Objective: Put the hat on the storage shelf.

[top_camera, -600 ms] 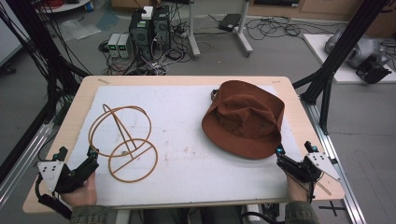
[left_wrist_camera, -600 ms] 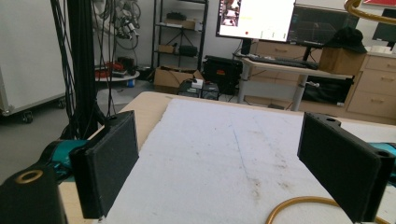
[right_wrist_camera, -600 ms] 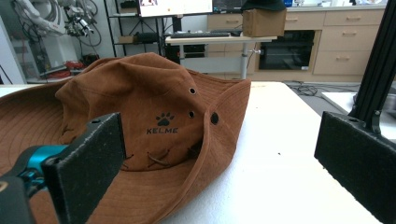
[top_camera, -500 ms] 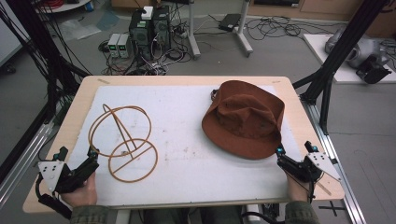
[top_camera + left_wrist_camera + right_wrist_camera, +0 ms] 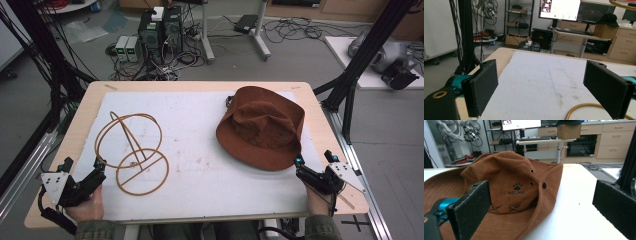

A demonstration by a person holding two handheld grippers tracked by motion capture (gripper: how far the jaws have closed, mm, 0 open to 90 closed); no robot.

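- Brown suede-like bucket hat (image 5: 262,127) lies crown-up on the white mat (image 5: 200,130) at the right of the table (image 5: 320,107), its near brim just ahead of the right gripper (image 5: 300,167).
- Nothing has shifted since the earlier high views: hat, wire hat stand (image 5: 132,152) and both hands sit where they were, so in my judgement the work has not begun.
- Right gripper's fingers (image 5: 470,208) are spread wide and empty, framing the hat's brim.
- Left gripper (image 5: 95,170) rests beside the stand's base ring; its fingers (image 5: 482,87) are spread, holding nothing.
- Hat's crown bears a paw print above the word "KELME" (image 5: 516,192).
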